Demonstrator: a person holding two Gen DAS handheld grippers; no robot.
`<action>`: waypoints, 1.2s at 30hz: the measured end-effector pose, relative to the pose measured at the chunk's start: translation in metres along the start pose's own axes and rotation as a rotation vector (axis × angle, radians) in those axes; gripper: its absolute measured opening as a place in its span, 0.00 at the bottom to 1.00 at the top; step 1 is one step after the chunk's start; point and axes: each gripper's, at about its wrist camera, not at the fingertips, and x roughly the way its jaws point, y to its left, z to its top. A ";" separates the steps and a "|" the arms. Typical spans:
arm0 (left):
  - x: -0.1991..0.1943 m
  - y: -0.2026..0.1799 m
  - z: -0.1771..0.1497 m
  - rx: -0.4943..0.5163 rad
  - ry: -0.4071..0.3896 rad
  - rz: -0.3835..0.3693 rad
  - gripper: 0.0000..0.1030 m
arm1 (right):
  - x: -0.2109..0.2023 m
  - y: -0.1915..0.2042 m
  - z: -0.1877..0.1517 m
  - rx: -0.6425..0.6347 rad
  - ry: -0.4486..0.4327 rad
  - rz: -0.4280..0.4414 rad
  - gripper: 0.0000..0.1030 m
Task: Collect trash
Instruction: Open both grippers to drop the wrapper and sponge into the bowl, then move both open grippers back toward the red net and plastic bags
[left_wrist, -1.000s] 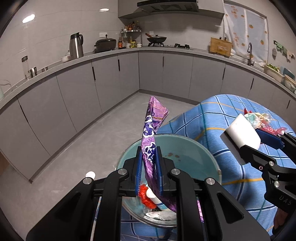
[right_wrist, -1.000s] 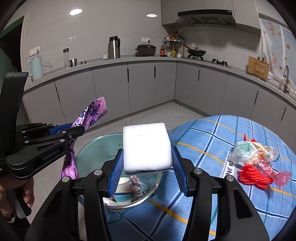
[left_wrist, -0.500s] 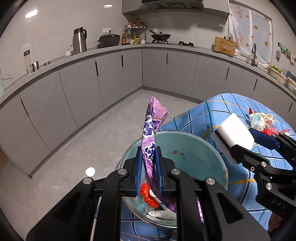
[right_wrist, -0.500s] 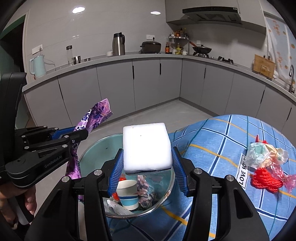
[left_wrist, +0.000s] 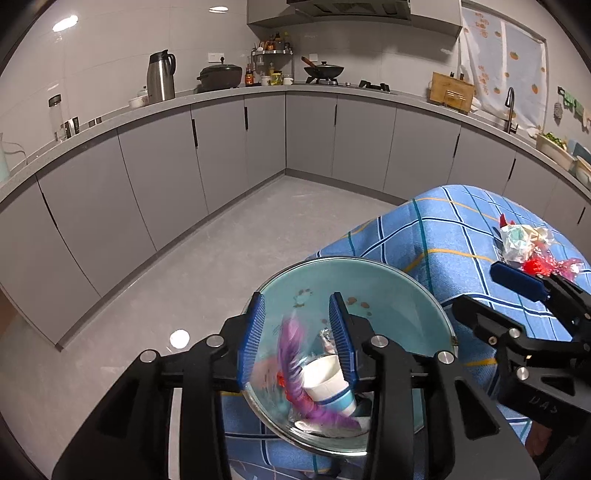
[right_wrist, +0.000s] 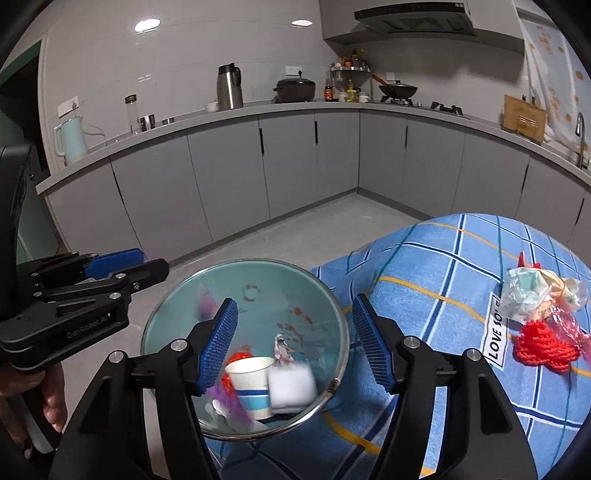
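1. At the near edge of the table with the blue checked cloth (right_wrist: 443, 258) stands one glass bowl (right_wrist: 314, 288), tinted teal, with both grippers over it.
2. The left gripper (left_wrist: 297, 328) has its jaws opening; the purple wrapper (left_wrist: 291, 354), blurred, lies below and between the pads, gripped by neither.
3. The right gripper (right_wrist: 293, 339) also has its jaws opening, with wide space between its two blue pads; they hold nothing, and the white foam block (right_wrist: 291, 386) shows blurred inside the bowl beneath them.
4. Counted in the bowl: one paper cup (right_wrist: 249, 380) with a blue band, one foam block beside it and touching it, one purple wrapper, one small red scrap (right_wrist: 236, 357), and some crumpled bits too small to tell apart.
5. Well apart on the cloth, to the right, lies one pile of leftover trash (right_wrist: 543, 317): clear crumpled plastic, red yarn and pink film.
6. One hand (right_wrist: 51, 391) grips the left gripper's handle.
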 end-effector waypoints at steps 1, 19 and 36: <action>0.000 0.000 -0.001 -0.003 0.000 0.000 0.39 | -0.001 -0.001 -0.001 0.005 -0.002 -0.001 0.65; -0.006 -0.018 -0.005 -0.005 -0.025 -0.012 0.80 | -0.026 -0.026 -0.013 0.036 -0.011 -0.052 0.68; 0.010 -0.124 0.016 0.141 -0.045 -0.148 0.88 | -0.076 -0.135 -0.041 0.155 -0.035 -0.268 0.69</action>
